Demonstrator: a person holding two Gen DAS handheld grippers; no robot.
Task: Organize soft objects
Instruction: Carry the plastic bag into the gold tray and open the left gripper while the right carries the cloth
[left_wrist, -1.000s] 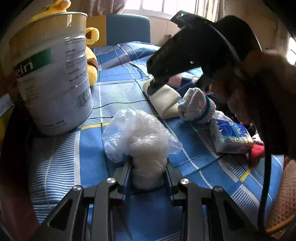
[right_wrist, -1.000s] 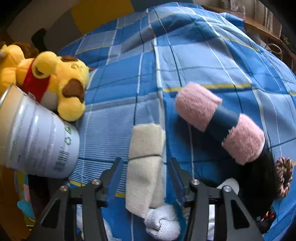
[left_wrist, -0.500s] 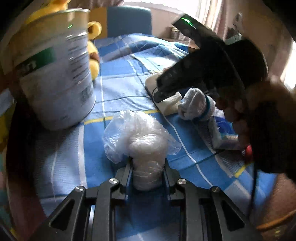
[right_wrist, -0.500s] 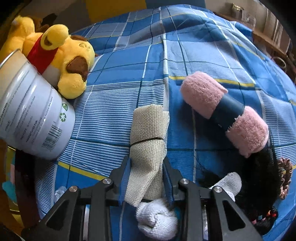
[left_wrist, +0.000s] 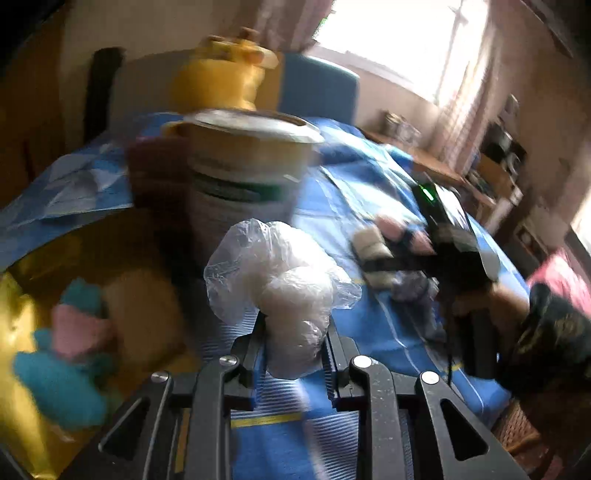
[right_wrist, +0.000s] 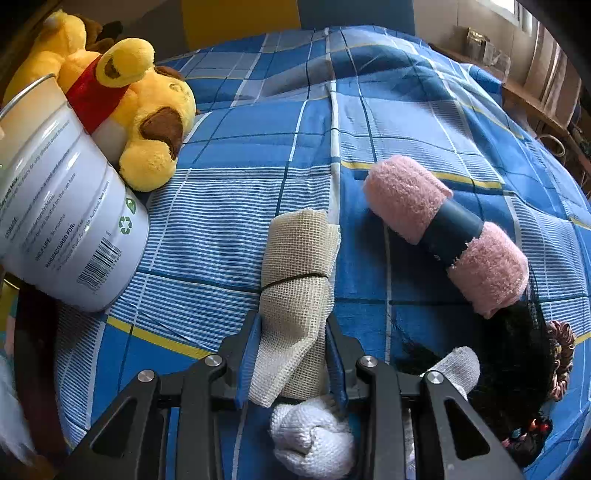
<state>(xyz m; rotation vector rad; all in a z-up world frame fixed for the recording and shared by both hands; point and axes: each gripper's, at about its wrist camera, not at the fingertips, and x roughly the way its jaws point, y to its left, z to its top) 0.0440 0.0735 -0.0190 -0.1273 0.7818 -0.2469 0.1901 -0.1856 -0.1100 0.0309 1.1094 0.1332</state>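
Over the bed, plastic bag (left_wrist: 280, 291) is pinched by left gripper (left_wrist: 293, 345), cloth roll (right_wrist: 295, 295) by right gripper (right_wrist: 291, 354); bag prob gets dropped if squished.

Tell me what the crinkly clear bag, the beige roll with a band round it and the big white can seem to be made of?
The crinkly clear bag looks like thin plastic film: translucent, glossy, creased. The beige roll with a band round it looks like open-weave gauze or cotton mesh, matte, its grid of threads showing. The big white can is probably metal, with a bright rim and a smooth printed wall, though coated card cannot be ruled out.
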